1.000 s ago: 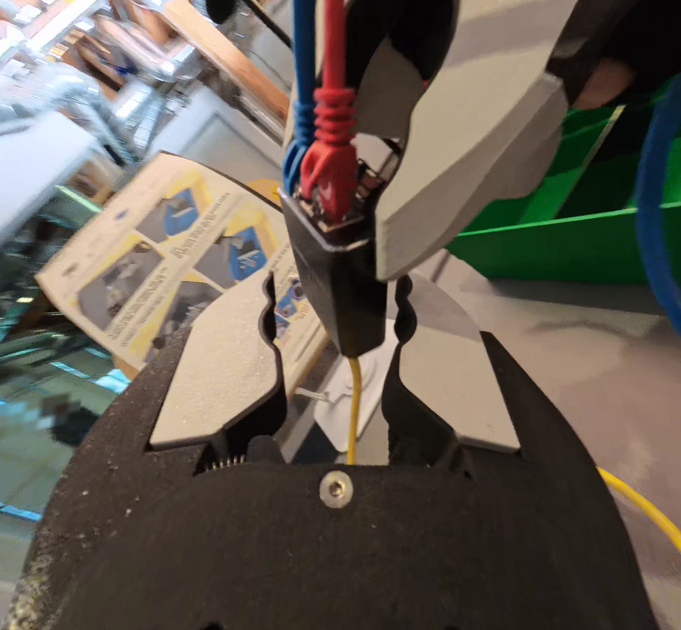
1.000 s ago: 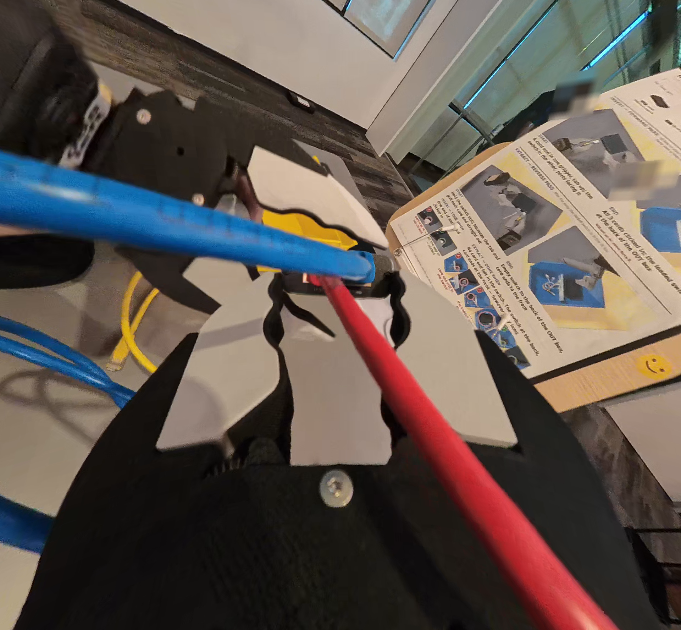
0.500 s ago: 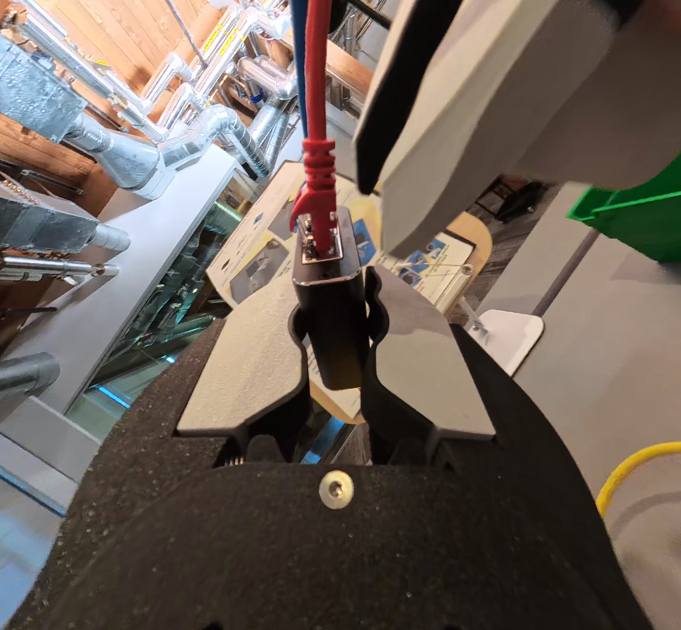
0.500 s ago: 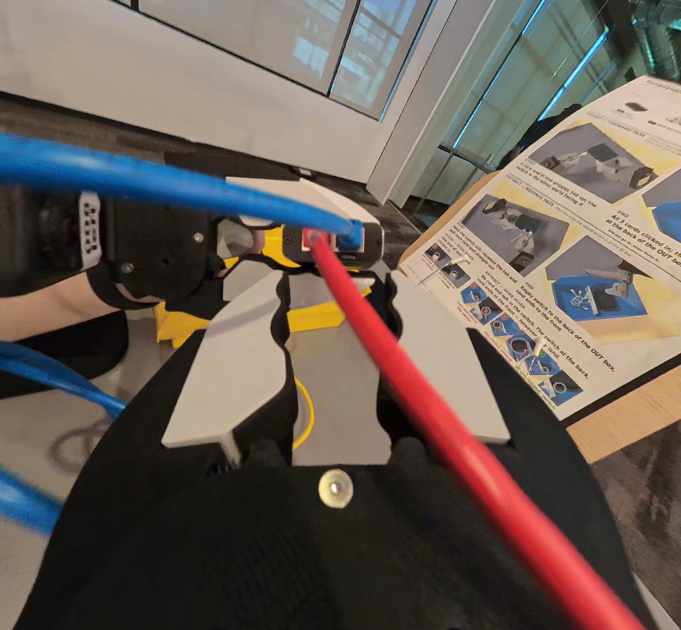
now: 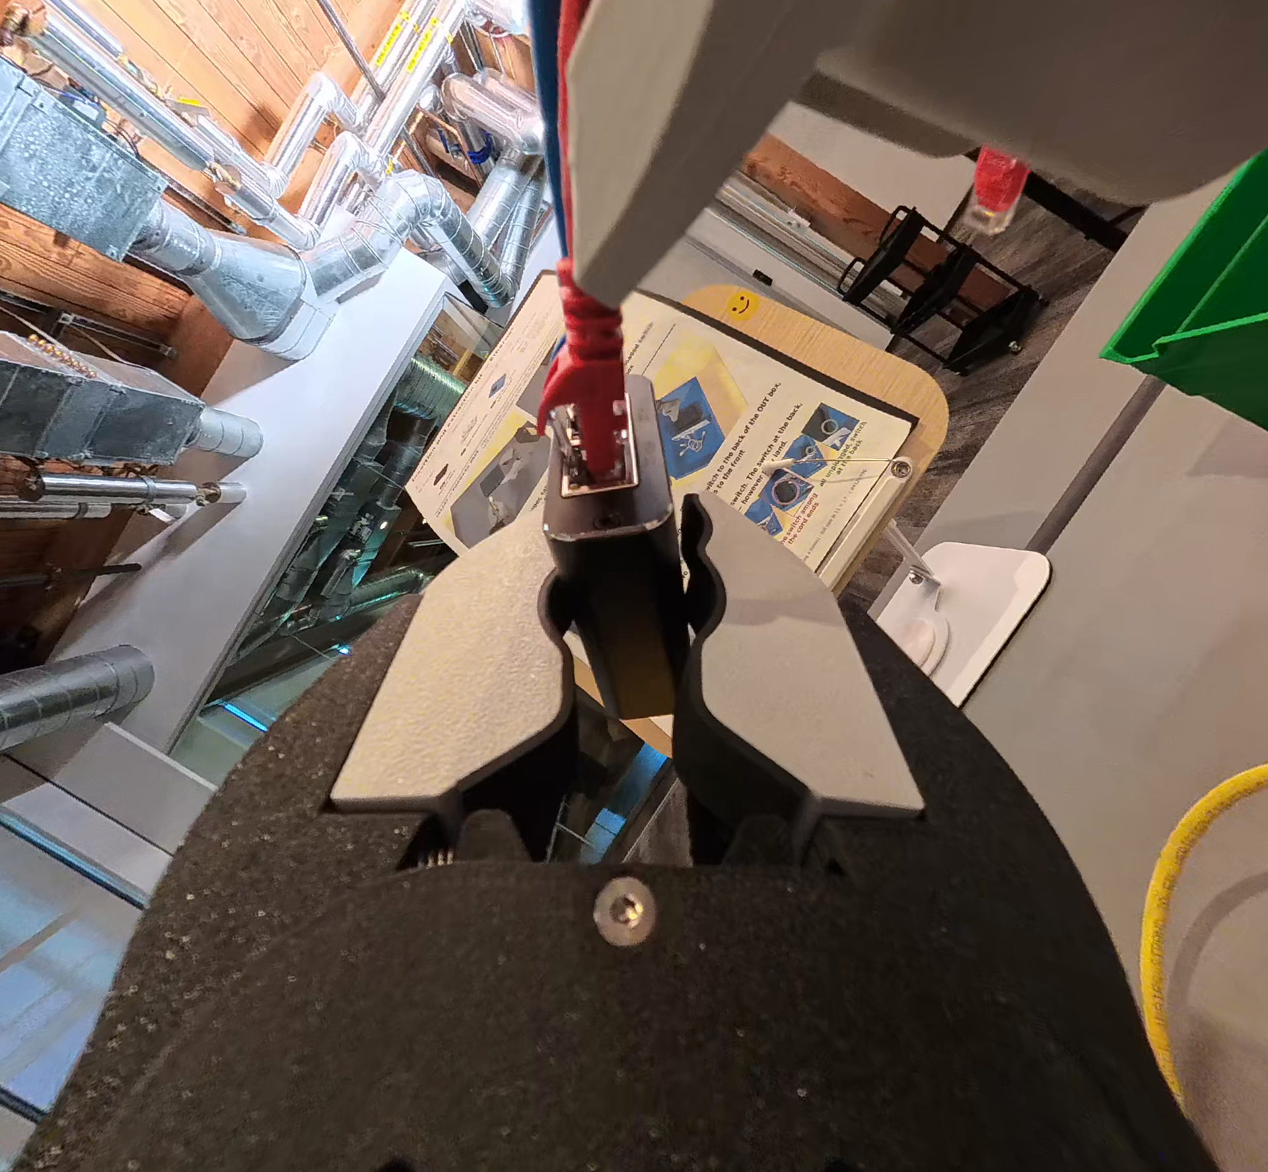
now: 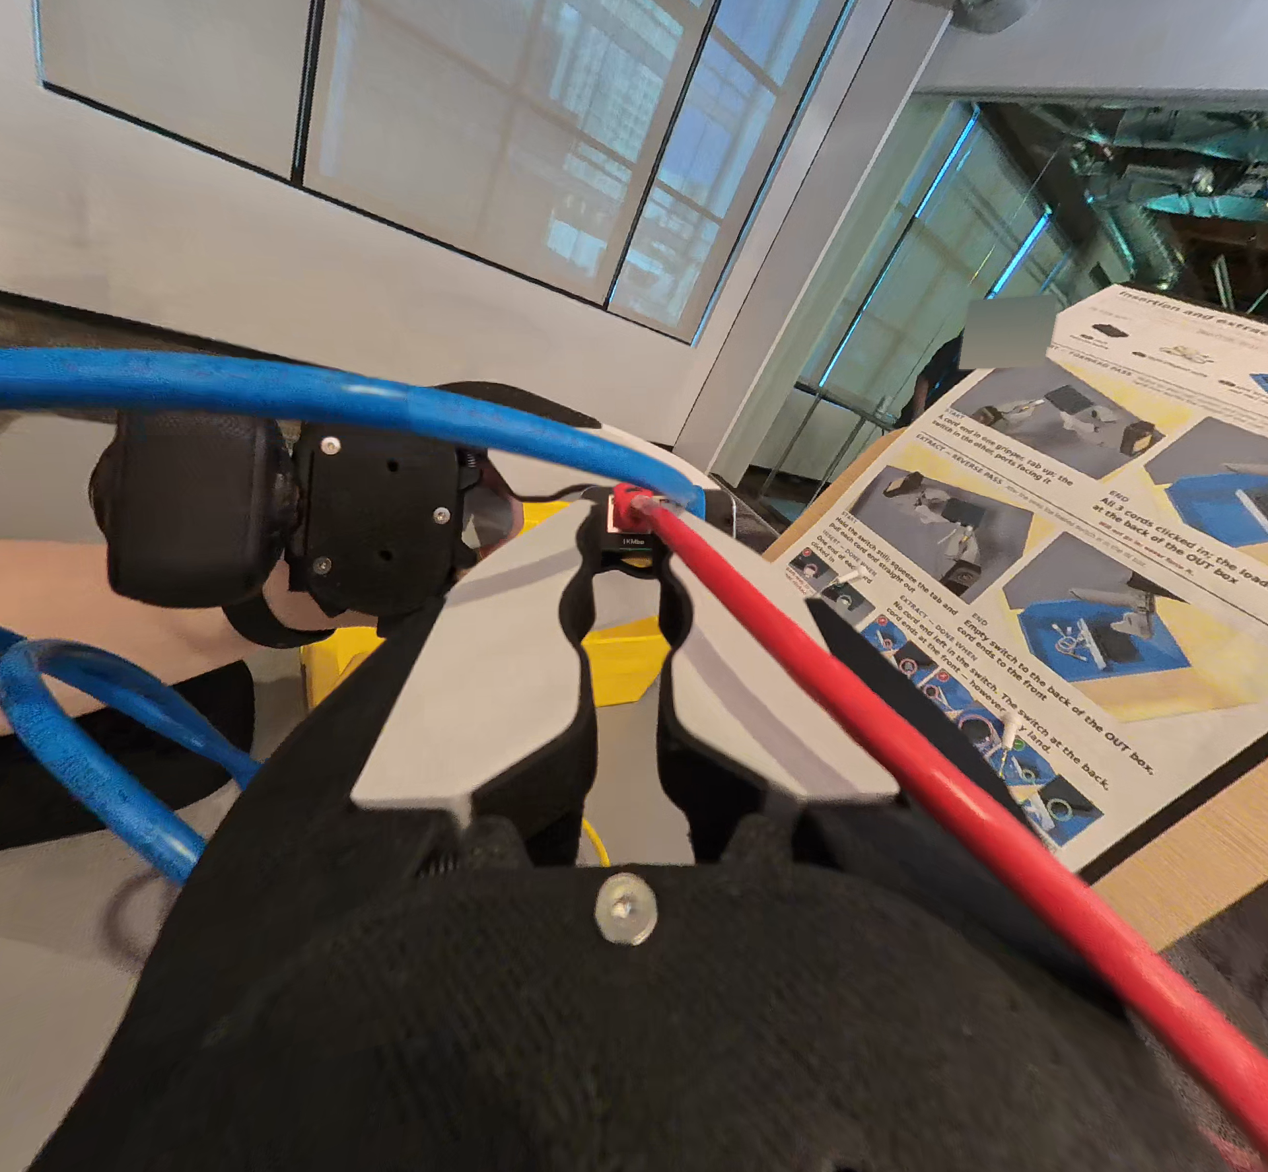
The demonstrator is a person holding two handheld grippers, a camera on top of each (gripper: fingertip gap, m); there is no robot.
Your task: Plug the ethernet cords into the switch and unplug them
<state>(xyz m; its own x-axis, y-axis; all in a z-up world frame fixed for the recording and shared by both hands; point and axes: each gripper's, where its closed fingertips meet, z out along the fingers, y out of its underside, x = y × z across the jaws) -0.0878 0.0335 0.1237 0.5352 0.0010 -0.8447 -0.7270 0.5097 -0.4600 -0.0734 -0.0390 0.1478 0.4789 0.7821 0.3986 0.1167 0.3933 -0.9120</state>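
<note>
My left gripper (image 5: 617, 522) is shut on the black switch (image 5: 617, 604) and holds it upright in the air, ports facing away from me. A red cord (image 5: 590, 371) is plugged into the switch, and a blue cord (image 5: 542, 110) runs up just behind it. My right gripper (image 6: 623, 515) faces the ports, its fingers (image 6: 494, 659) closed narrowly around the red cord's plug (image 6: 621, 501). The red cord (image 6: 892, 748) trails back over its right finger. The blue cord (image 6: 343, 391) arcs in from the left to the switch (image 6: 631, 546). The right gripper's grey finger (image 5: 686, 110) looms over the left wrist view.
An instruction poster on a wooden board (image 6: 1029, 590) stands to the right. It also shows in the left wrist view (image 5: 755, 425). A green bin (image 5: 1207, 316) is at the right, a yellow bin (image 6: 617, 659) below the switch. A yellow cord (image 5: 1166, 899) lies on the grey table. The left gripper's tips are roughly 8 centimetres from the right gripper's.
My right gripper's fingers have narrowed and closed in on the red plug. Both grippers have tilted upward with the switch raised; the yellow cord no longer hangs under the switch.
</note>
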